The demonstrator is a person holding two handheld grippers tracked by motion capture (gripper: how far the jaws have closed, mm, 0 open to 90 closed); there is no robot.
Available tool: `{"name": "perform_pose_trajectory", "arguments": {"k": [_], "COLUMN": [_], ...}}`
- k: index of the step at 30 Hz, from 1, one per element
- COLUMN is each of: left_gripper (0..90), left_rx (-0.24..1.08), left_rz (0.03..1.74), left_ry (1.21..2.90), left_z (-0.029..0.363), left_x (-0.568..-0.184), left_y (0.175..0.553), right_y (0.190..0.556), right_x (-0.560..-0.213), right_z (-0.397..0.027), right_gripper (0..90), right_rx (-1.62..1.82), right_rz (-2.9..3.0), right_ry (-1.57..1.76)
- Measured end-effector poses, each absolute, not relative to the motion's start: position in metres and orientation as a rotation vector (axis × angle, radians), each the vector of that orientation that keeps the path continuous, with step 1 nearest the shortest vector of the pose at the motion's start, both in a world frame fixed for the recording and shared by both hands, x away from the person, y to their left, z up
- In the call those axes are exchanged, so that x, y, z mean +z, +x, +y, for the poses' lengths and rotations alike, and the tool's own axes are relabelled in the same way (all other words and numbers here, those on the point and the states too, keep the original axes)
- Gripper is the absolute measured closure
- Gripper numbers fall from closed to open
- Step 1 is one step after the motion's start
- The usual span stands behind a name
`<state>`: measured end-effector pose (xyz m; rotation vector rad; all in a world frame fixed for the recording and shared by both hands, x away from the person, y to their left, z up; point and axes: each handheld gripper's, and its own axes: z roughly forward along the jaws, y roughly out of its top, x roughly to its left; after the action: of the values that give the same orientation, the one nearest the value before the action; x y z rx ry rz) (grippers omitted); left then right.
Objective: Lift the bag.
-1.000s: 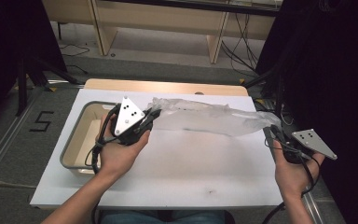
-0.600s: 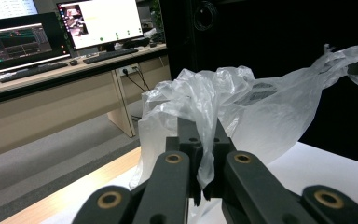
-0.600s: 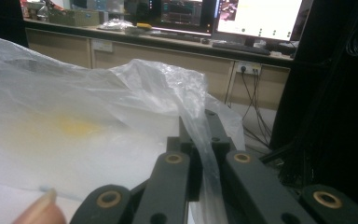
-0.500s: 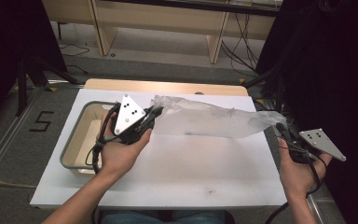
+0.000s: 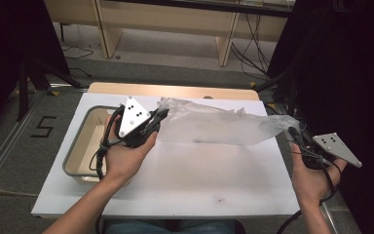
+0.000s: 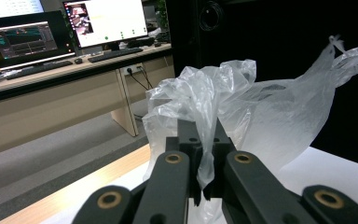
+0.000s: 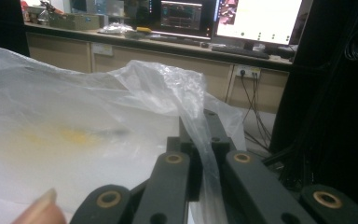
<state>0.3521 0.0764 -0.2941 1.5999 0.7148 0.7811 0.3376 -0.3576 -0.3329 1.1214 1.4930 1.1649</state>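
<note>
A clear plastic bag (image 5: 219,127) hangs stretched above the white table (image 5: 185,180) between both hands. My left gripper (image 5: 161,115) is shut on the bag's left end; in the left gripper view the film (image 6: 223,107) bunches up out of the closed jaws. At the table's right edge my right gripper (image 5: 292,132) is shut on the bag's other end, and in the right gripper view the plastic (image 7: 74,121) spreads away to the left with a yellowish smear inside it. A fingertip (image 7: 39,212) shows at the bottom left there.
A shallow metal tray (image 5: 80,146) sits on the table's left side, under my left hand. Beyond the table stand wooden desks (image 5: 170,19) with monitors (image 6: 102,21) and cables. Dark curtains hang at the right.
My right gripper has pulled the bag's end to the right and slightly outward, drawing the bag tauter. The left gripper has kept its place.
</note>
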Motion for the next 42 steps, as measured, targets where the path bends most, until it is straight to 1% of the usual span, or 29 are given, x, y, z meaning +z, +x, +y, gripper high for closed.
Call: {"name": "perform_pose_trajectory", "arguments": {"k": [11, 19, 42], "left_gripper": [88.5, 88.5, 88.4], "left_rx": [0.807, 0.802, 0.821], "left_rz": [0.727, 0.767, 0.892], "left_ry": [1.593, 1.600, 1.624], "left_z": [0.078, 0.079, 0.084], "left_x": [-0.299, -0.306, -0.319], "left_y": [0.366, 0.380, 0.433], "right_y": [0.345, 0.355, 0.404], "right_x": [-0.333, -0.333, -0.341], "right_z": [-0.355, -0.349, -0.326], "right_gripper": [90.0, 90.0, 90.0], "right_rx": [1.166, 1.171, 1.178], "right_rz": [1.494, 1.496, 1.510], "right_ry": [1.121, 1.125, 1.158]}}
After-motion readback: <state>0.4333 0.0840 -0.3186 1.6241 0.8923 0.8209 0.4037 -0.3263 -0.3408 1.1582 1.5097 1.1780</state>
